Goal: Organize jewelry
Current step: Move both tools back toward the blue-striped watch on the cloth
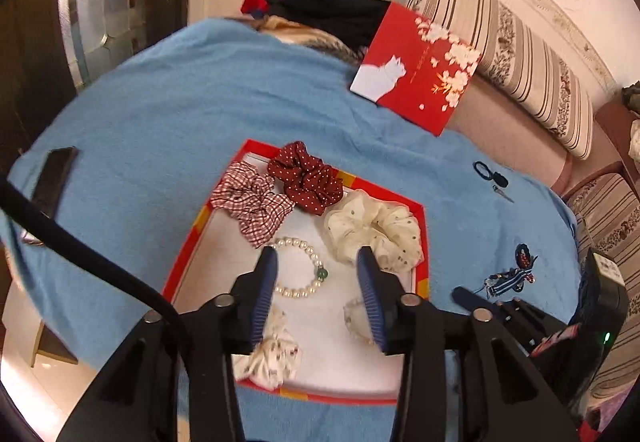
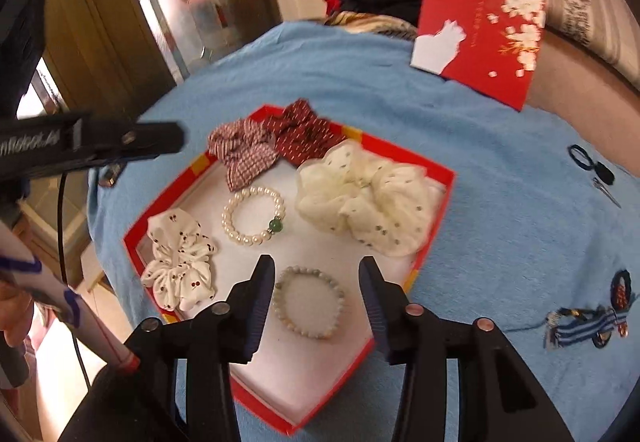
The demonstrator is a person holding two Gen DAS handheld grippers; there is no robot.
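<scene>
Right wrist view: red box [image 2: 434, 219] open on blue cloth [image 2: 500, 226], rim low all round, white floor bare between items; right gripper [image 2: 316, 274] half open, holding nothing, grey bracelet [image 2: 309, 302] lying flat between the fingers, untouched; pearl bracelet [image 2: 253, 215] just beyond, green bead at its right. Left wrist view: left gripper [image 1: 318, 262] half open, empty, above pearl bracelet [image 1: 301, 268]; cream scrunchie [image 1: 374, 232] at right finger; checked scrunchie [image 1: 250, 201] and dotted scrunchie [image 1: 306, 177] crowding far corner; lid [image 1: 416, 67] propped beyond; blue cloth bare at left; striped cushion [image 1: 516, 53] behind.
</scene>
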